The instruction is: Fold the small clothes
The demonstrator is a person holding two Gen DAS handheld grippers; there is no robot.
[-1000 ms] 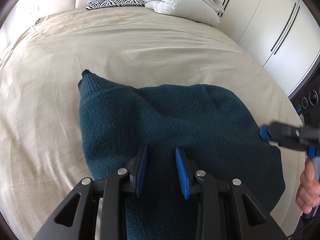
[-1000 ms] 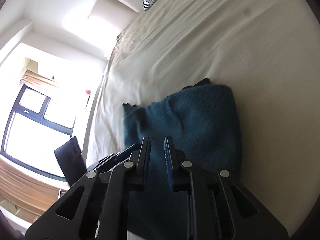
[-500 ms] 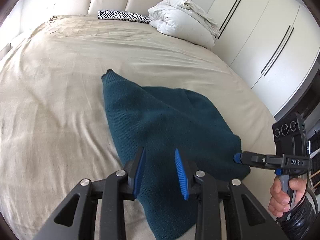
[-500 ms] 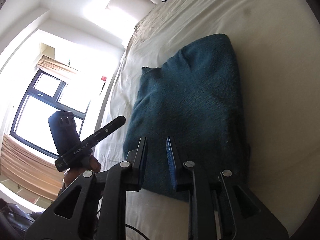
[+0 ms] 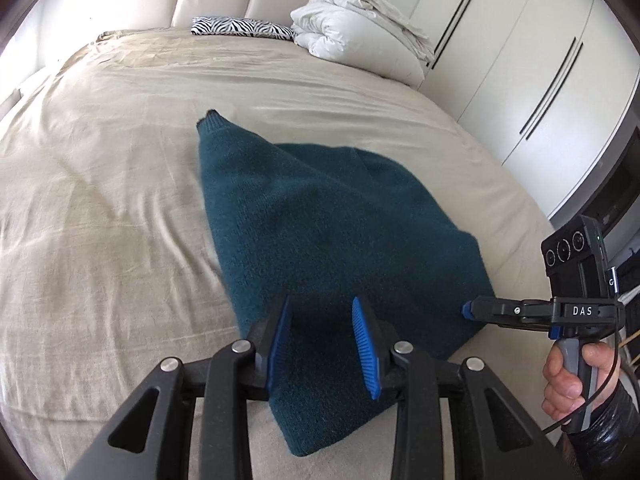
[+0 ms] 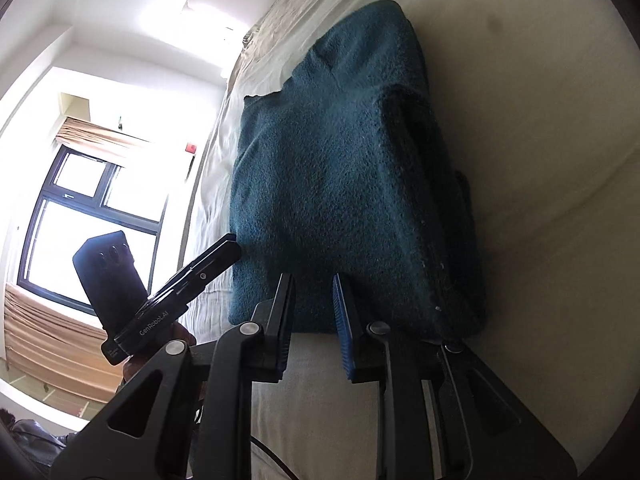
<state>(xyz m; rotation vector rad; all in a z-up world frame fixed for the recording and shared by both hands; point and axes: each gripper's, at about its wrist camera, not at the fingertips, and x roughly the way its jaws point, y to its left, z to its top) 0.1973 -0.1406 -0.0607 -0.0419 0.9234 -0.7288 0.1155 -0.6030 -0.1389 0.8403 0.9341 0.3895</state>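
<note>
A dark teal knitted sweater (image 5: 332,224) lies folded on the beige bed sheet (image 5: 100,208), one pointed cuff toward the headboard. It also shows in the right wrist view (image 6: 340,184) as a thick folded stack. My left gripper (image 5: 322,344) is open and empty, just above the sweater's near edge. My right gripper (image 6: 312,320) is open and empty at the sweater's near edge. In the left wrist view the right gripper (image 5: 470,311) points at the sweater's right corner. In the right wrist view the left gripper (image 6: 232,246) sits by the sweater's left edge.
A white folded duvet (image 5: 360,28) and a zebra-print pillow (image 5: 240,28) lie by the padded headboard. White wardrobe doors (image 5: 520,60) stand to the right of the bed. A window (image 6: 80,216) is on the far side.
Both grippers have drawn back toward the near edge of the sweater. The sweater now lies flat in a folded stack, with both grippers open above it.
</note>
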